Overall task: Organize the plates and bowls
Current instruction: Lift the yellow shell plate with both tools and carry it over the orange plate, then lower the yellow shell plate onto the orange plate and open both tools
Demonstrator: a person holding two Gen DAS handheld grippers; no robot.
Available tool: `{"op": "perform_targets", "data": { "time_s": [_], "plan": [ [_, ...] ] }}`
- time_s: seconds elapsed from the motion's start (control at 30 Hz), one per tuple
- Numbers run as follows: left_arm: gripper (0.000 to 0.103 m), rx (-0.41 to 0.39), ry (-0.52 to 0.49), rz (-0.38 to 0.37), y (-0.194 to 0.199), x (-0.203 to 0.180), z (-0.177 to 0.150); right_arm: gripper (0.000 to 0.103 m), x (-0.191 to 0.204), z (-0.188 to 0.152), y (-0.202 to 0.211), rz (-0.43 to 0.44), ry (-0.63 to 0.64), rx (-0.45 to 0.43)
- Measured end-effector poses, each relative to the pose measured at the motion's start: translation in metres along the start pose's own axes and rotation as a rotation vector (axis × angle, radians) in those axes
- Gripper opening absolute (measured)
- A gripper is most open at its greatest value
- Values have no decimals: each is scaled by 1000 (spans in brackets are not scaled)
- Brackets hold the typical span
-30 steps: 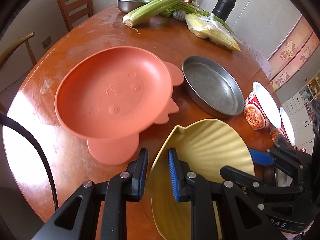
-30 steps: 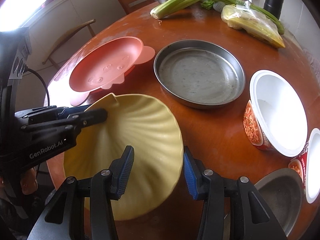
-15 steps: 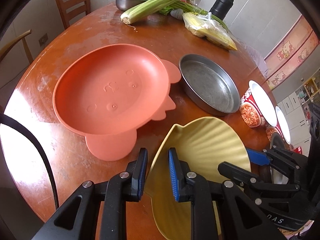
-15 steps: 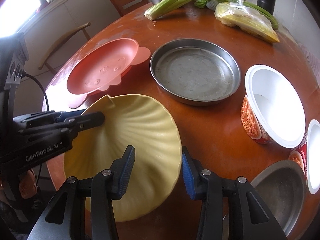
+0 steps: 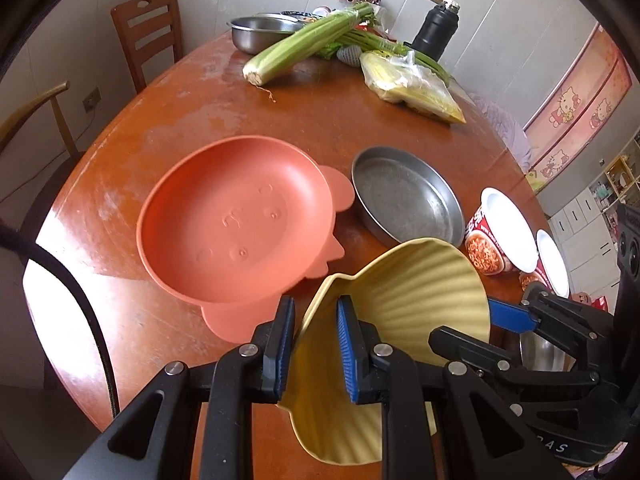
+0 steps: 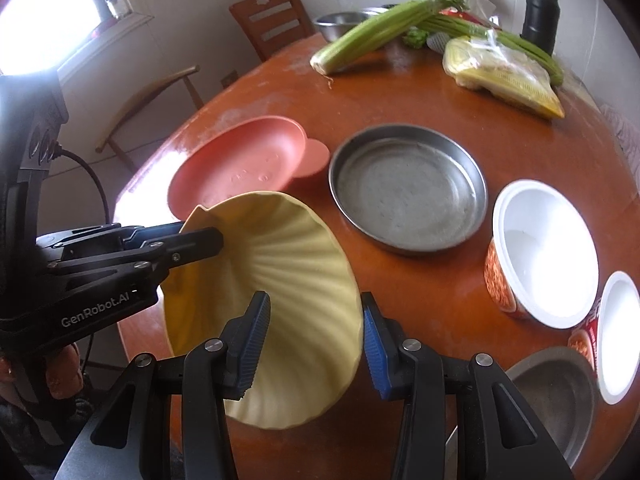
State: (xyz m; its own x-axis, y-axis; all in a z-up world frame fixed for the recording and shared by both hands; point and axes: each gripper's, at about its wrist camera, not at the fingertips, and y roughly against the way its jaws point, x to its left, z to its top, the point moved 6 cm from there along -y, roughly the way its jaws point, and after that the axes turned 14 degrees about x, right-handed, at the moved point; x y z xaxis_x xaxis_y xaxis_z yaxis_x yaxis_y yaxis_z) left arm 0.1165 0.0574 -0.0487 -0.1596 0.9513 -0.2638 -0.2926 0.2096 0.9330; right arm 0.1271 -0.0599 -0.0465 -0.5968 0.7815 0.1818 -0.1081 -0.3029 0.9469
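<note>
A yellow shell-shaped plate (image 5: pixel 420 280) (image 6: pixel 288 272) hangs tilted above the near edge of the round wooden table (image 5: pixel 168 128). My left gripper (image 5: pixel 315 304) is shut on its left rim by the hinge tab, and shows in the right wrist view as the black left gripper (image 6: pixel 200 236). My right gripper (image 6: pixel 314 300) is shut across the plate's right wall, one pad inside and one outside the rim; it also appears as the right gripper (image 5: pixel 492 320) in the left wrist view. An orange animal-face plate (image 5: pixel 236 224) (image 6: pixel 240 168) and a round steel pan (image 5: pixel 408 196) (image 6: pixel 408 188) lie flat beyond.
Two instant-noodle cups (image 6: pixel 544 256) (image 6: pixel 616 328) stand at the right, and a small steel bowl (image 6: pixel 552 392) sits near the front edge. Celery (image 5: pixel 304 40), bagged corn (image 5: pixel 412 84), a black bottle (image 5: pixel 438 28) and another steel bowl (image 5: pixel 260 32) fill the far side. Chairs (image 5: pixel 148 32) stand at the left.
Both grippers have risen with the yellow plate, which now hangs higher off the table and tilts more steeply. The right jaws narrowed slightly on its wall.
</note>
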Motion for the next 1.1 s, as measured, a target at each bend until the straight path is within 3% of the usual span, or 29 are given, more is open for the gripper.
{"op": "perform_targets", "data": {
  "time_s": [0.5, 0.83, 1.1],
  "plan": [
    [23, -79, 25, 64, 37, 29, 26, 47, 32, 38, 7, 19, 38, -36],
    [25, -124, -15, 111, 64, 46, 73, 47, 39, 87, 14, 94, -70, -86],
    [25, -89, -38, 117, 46, 59, 99, 48, 31, 109, 0, 134, -169, -82]
  ]
}}
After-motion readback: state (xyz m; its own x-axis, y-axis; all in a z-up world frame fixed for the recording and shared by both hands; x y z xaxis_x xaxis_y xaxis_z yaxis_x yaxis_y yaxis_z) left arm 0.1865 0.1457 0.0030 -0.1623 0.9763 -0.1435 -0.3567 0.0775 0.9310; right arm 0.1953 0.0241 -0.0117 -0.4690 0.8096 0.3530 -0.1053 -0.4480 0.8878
